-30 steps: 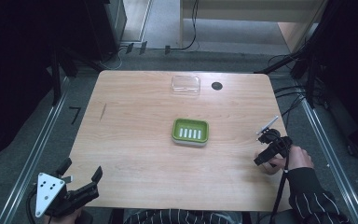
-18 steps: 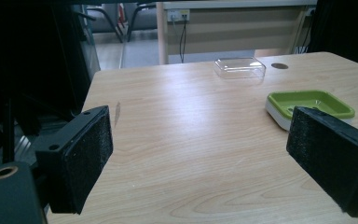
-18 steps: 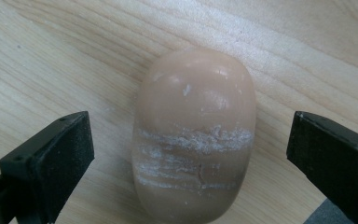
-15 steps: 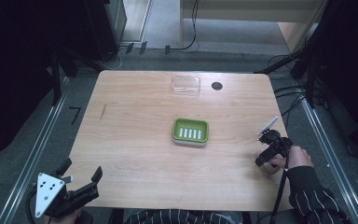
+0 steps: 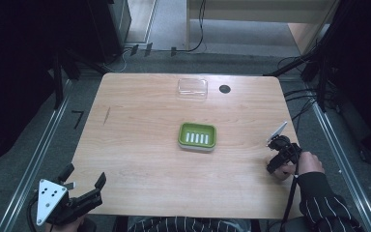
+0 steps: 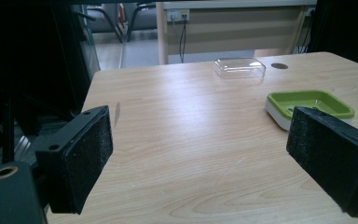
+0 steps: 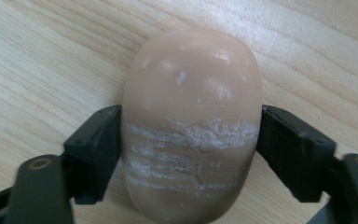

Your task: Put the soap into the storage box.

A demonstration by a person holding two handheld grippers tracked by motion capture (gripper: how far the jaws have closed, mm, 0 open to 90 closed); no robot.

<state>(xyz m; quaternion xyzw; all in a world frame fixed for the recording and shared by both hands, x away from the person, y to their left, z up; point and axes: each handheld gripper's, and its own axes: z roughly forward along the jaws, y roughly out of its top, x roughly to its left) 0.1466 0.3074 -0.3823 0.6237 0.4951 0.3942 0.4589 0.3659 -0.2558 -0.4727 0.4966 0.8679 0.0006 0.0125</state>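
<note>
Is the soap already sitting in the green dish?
No, the green dish holds nothing, and the soap lies on the table between the right gripper's jaws.

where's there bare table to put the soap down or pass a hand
Most of the table is bare: the whole left half, and the front strip between the green dish and the near edge. Free too is the band between the dish and the clear lid. The only tight spot is the right edge, where the right hand-held gripper grips the soap.
</note>
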